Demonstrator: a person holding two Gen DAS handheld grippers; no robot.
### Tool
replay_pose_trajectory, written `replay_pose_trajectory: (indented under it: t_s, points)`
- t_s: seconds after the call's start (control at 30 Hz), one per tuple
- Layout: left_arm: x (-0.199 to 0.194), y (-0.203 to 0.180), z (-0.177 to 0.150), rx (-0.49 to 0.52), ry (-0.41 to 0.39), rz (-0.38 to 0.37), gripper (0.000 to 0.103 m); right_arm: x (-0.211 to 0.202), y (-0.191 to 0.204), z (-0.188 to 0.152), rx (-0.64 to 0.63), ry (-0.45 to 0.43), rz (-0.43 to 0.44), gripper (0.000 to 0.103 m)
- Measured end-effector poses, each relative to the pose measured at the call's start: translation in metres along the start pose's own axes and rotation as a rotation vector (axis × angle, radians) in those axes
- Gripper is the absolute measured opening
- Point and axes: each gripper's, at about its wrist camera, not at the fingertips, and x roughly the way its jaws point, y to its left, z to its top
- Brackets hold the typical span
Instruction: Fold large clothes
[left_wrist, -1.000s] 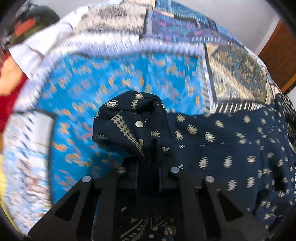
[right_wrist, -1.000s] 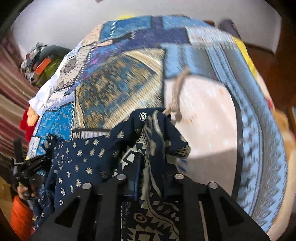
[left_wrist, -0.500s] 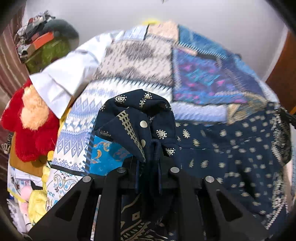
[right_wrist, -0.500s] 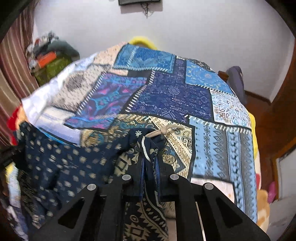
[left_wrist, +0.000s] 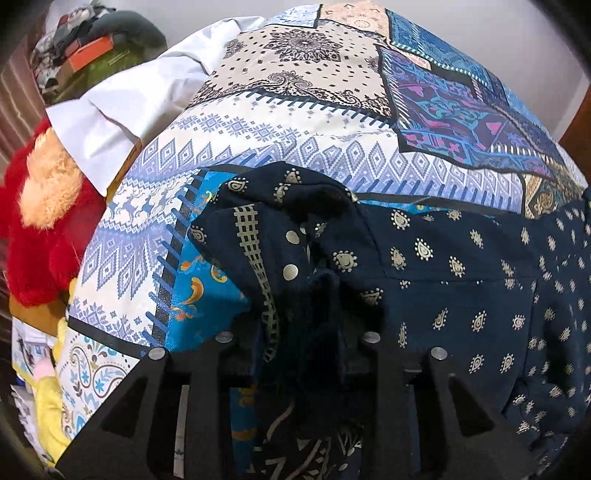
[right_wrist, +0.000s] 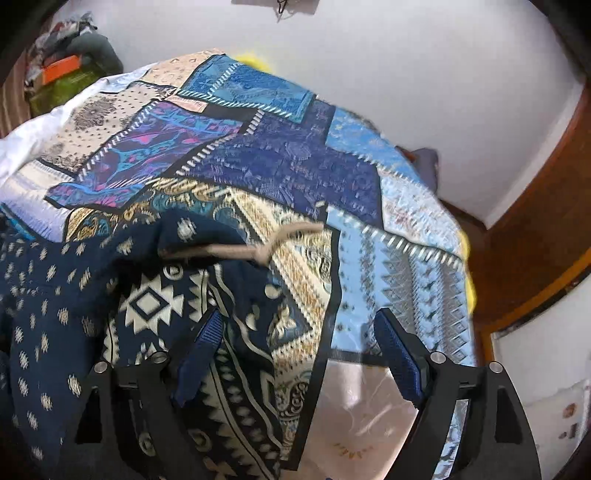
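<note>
A large navy garment (left_wrist: 461, 280) with small cream motifs stretches over a patchwork bedspread (left_wrist: 295, 122). My left gripper (left_wrist: 299, 332) is shut on a bunched corner of the garment, which hides its fingertips. In the right wrist view the garment (right_wrist: 55, 295) lies at the left, with a patterned border panel (right_wrist: 229, 387) and a beige drawstring (right_wrist: 258, 251). My right gripper (right_wrist: 299, 343) is open; its blue-padded fingers (right_wrist: 399, 358) stand wide apart. The cloth drapes against the left finger only.
A red plush toy (left_wrist: 44, 221) and a white sheet (left_wrist: 122, 110) lie at the bed's left edge. Piled boxes and clothes (right_wrist: 62, 74) sit at the far left. A white wall (right_wrist: 406, 74) and a wooden door frame (right_wrist: 535, 221) are behind and right.
My right gripper has opened and let go of the garment corner, which has slumped to the left. My left gripper has kept its hold and dropped nearer the bed.
</note>
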Motion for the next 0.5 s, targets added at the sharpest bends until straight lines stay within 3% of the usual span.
replay_pose_trajectory:
  t_s: [0.1,0.23,0.4,0.5]
  points:
    - [-0.007,-0.002,-0.001,0.010,0.009,0.022,0.039,-0.006,-0.017,-0.005,0.073,0.029,0.075,0.082]
    - [-0.028,-0.001,-0.008,0.008,-0.006,0.014,0.039,-0.032,-0.023,-0.013,0.091,0.014,0.106,0.082]
    - [-0.081,-0.002,-0.022,0.034,-0.076,0.001,0.040,-0.085,-0.020,-0.025,0.082,-0.021,0.177,0.082]
    - [-0.124,-0.002,-0.036,0.048,-0.140,-0.014,0.049,-0.125,-0.015,-0.033,0.077,-0.067,0.210,0.083]
